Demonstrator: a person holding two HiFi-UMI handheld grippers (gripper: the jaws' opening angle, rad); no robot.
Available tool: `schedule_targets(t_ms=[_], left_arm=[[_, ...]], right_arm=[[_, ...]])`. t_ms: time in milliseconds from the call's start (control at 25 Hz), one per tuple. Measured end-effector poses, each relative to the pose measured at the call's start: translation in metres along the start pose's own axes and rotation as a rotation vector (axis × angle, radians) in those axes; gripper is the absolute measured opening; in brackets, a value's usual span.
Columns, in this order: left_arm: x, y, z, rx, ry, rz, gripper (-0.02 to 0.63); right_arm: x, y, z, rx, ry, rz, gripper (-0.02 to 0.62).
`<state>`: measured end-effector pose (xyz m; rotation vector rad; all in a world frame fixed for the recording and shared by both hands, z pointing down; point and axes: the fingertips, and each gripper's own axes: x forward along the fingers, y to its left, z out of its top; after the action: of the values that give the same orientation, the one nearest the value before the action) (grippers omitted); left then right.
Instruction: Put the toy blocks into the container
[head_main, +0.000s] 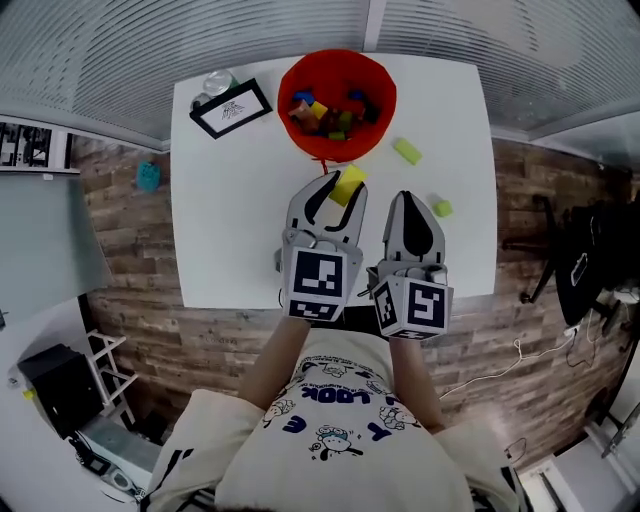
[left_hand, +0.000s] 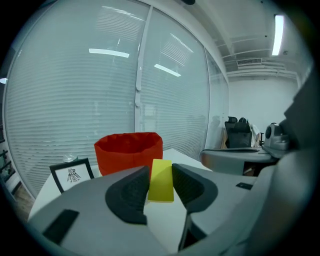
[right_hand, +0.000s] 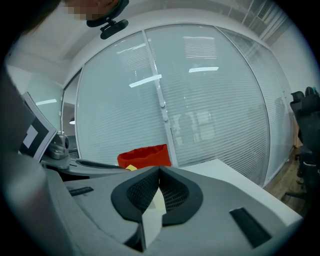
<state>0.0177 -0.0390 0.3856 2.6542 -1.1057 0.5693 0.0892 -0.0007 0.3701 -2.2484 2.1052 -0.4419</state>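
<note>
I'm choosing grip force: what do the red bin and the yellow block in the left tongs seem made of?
Bin: likely soft fabric, matte; its rim is wavy and its wall uneven. Block: hard plastic or painted wood, smooth, evenly coloured, with crisp flat faces; the look leaves that open.

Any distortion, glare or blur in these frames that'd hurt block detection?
Head view: heavy fisheye, the table edges bow; light is even, no hard shadows. Left gripper view: dark corner vignette, lamp streaks reflected on the glass wall, yellow block sharp. Right gripper view: same streaks, red container small but clear.
</note>
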Motion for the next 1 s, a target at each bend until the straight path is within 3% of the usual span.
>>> schedule_targets(t_ms=[440, 1000], left_arm=[[-0.007, 0.028, 0.031, -0.013, -0.076, 0.069, 0.173], [-0.002, 0.041, 0.055, -0.010, -0.115, 0.104, 0.173]], right_arm=[[0.017, 0.018, 0.022, -0.021, -0.043, 0.057, 0.031], [0.026, 0.021, 0.033, -0.026, -0.058, 0.085, 0.031]])
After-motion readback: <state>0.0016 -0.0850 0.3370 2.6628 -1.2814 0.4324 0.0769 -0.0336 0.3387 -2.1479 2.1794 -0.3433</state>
